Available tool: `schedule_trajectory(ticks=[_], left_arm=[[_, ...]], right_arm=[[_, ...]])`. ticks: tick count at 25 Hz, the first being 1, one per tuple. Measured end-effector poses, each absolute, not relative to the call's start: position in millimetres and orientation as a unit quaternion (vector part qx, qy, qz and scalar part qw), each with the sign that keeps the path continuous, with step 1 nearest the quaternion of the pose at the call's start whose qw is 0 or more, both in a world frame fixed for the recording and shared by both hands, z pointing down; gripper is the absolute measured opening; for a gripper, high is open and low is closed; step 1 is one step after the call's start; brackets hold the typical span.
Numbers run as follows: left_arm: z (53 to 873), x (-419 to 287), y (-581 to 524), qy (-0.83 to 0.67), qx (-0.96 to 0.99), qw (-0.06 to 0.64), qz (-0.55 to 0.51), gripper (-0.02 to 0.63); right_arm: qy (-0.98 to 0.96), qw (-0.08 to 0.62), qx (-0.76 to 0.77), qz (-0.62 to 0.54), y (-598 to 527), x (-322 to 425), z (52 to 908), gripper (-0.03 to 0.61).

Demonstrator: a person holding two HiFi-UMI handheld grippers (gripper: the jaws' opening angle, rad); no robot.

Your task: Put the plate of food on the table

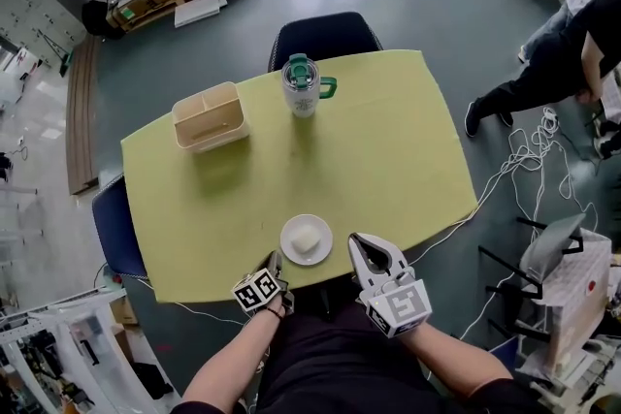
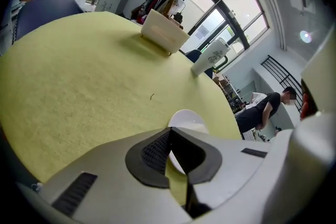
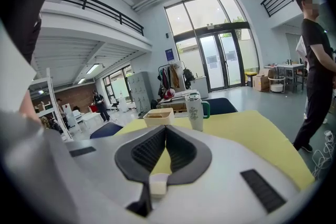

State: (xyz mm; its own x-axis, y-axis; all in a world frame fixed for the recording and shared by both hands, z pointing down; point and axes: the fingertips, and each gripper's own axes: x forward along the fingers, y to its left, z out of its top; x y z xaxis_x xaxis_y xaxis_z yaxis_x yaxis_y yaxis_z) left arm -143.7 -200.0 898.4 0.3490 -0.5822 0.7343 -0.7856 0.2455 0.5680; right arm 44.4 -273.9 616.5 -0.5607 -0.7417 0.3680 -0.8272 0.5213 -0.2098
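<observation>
A small white plate (image 1: 289, 230) with a pale block of food (image 1: 308, 240) rests on the yellow-covered table (image 1: 388, 160), close to its near edge. My left gripper (image 1: 275, 260) sits just to the plate's near left, jaws shut with nothing between them. In the left gripper view the plate (image 2: 187, 118) shows just beyond the closed tips (image 2: 170, 131). My right gripper (image 1: 357, 240) hovers at the table edge just right of the plate, apart from it. Its jaws (image 3: 165, 128) meet at the tips and hold nothing.
A green-lidded mug (image 1: 302, 85) and a beige divided caddy (image 1: 209, 115) stand at the table's far side. Dark chairs sit at the far edge (image 1: 325, 34) and left corner (image 1: 114, 228). A person (image 1: 563, 53) crouches at the right; white cables (image 1: 524, 160) trail over the floor.
</observation>
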Motion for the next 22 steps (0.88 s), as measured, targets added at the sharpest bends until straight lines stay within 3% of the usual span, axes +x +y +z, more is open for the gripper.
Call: schedule_trajectory(ticks=[22], left_arm=[[699,-176,-247,-0.574,0.734,0.361,0.032,0.008]], right_arm=[[-0.906,0.161,0.363,0.147,-294,-4,575,0.012]])
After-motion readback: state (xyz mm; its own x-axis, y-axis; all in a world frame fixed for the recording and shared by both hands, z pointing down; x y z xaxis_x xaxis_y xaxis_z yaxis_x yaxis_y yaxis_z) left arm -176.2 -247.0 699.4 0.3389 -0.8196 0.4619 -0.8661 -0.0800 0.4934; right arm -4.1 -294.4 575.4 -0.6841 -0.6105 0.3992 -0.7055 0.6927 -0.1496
